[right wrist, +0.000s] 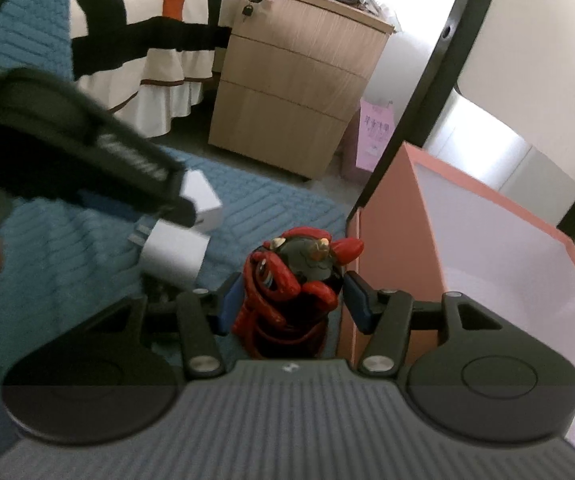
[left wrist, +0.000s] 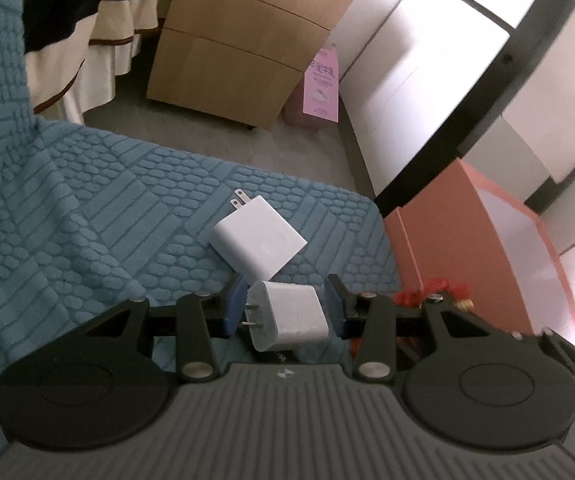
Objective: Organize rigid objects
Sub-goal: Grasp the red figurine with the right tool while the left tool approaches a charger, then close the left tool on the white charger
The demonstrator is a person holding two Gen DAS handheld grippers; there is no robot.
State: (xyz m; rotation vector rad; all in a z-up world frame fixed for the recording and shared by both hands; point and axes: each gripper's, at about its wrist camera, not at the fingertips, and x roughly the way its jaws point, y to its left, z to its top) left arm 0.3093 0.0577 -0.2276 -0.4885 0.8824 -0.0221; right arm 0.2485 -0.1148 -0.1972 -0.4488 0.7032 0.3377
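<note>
A small white charger plug [left wrist: 287, 322] sits between the blue pads of my left gripper [left wrist: 285, 308], which is shut on it, prongs to the left. Just beyond it a larger white charger [left wrist: 257, 240] lies flat on the blue textured cloth [left wrist: 87, 200]. My right gripper [right wrist: 293, 300] is shut on a red and black horned figurine [right wrist: 287, 280], whose base is hidden behind the gripper body. In the right wrist view the small charger [right wrist: 175, 254] hangs to the left under the other gripper. An open salmon-pink box [right wrist: 391, 240] with a white inside stands immediately right of the figurine.
A wooden three-drawer cabinet [right wrist: 295, 92] stands beyond the cloth, a pink paper bag [right wrist: 375, 136] beside it. A striped bed cover [right wrist: 135, 20] hangs at the back left. A black frame bar [right wrist: 427, 80] rises behind the box. The pink box [left wrist: 467, 240] borders the cloth's right edge.
</note>
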